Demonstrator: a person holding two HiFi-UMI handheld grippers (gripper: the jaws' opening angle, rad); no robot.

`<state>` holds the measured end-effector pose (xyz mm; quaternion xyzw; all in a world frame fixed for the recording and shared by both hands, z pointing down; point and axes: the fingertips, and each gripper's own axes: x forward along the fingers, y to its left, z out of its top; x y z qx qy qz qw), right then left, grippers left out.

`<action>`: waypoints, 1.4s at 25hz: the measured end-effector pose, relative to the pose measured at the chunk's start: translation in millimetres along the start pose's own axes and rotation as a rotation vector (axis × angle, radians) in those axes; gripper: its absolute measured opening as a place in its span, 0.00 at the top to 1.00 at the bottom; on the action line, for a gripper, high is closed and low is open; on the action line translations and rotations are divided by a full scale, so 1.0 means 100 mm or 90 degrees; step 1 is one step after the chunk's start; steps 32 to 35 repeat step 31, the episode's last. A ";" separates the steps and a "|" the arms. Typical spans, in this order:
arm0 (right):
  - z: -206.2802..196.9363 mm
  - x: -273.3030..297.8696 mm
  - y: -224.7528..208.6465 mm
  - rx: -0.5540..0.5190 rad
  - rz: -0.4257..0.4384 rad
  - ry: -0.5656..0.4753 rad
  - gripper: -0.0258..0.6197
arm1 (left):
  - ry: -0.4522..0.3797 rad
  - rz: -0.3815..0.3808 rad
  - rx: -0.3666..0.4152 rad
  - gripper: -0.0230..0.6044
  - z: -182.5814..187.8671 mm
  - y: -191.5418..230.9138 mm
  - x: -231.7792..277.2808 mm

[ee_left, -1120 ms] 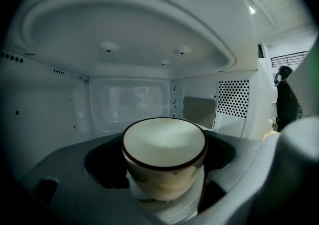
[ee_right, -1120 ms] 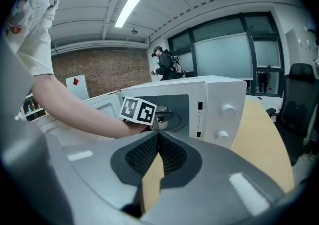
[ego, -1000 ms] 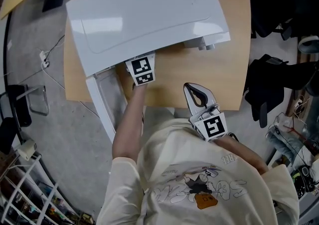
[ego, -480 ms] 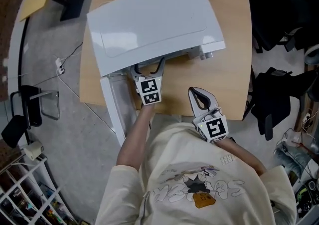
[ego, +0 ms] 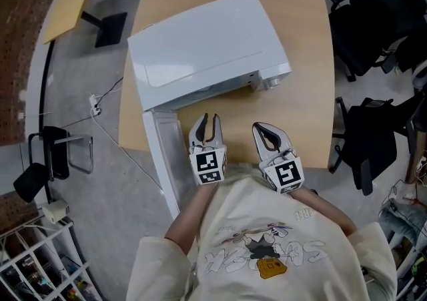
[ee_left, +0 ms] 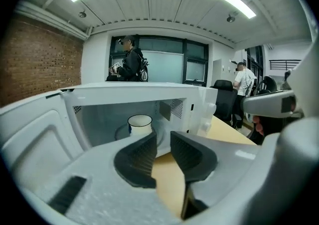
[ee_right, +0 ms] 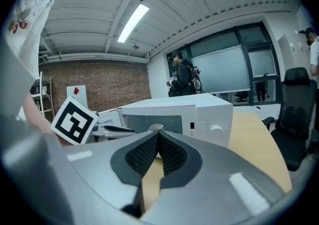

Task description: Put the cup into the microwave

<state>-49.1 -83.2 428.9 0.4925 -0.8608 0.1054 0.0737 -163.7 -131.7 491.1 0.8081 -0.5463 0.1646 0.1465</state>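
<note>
The white cup point(ee_left: 140, 124) stands upright on the turntable inside the open white microwave point(ego: 207, 39). Its rim point(ee_right: 155, 127) shows just past my right gripper's tips. The microwave door point(ego: 163, 153) hangs open at the left. My left gripper point(ego: 205, 125) is outside the oven, in front of the opening and apart from the cup. Its jaws are closing with a narrow gap and nothing between them point(ee_left: 163, 136). My right gripper point(ego: 268, 131) hovers beside it over the wooden table point(ego: 303, 93), its pads point(ee_right: 169, 151) pressed together and empty.
Black office chairs point(ego: 373, 19) stand to the right of the table. A cable point(ego: 100, 116) lies on the floor at the left, next to a chair frame point(ego: 50, 153). People point(ee_left: 128, 64) stand by the windows far behind the microwave.
My left gripper has pulled back out of the microwave toward the person, and its jaws have narrowed. The right gripper has barely shifted.
</note>
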 end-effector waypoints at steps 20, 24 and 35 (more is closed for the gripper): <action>-0.10 -0.14 -0.06 0.009 -0.013 0.047 0.95 | 0.041 -0.081 0.006 0.96 -0.04 -0.44 -0.50; -0.13 -0.17 -0.08 0.007 -0.015 0.055 0.95 | 0.036 -0.083 0.016 0.96 -0.01 -0.48 -0.50; -0.07 -0.21 -0.11 0.005 -0.019 0.043 0.95 | 0.030 -0.092 0.031 0.96 0.03 -0.58 -0.51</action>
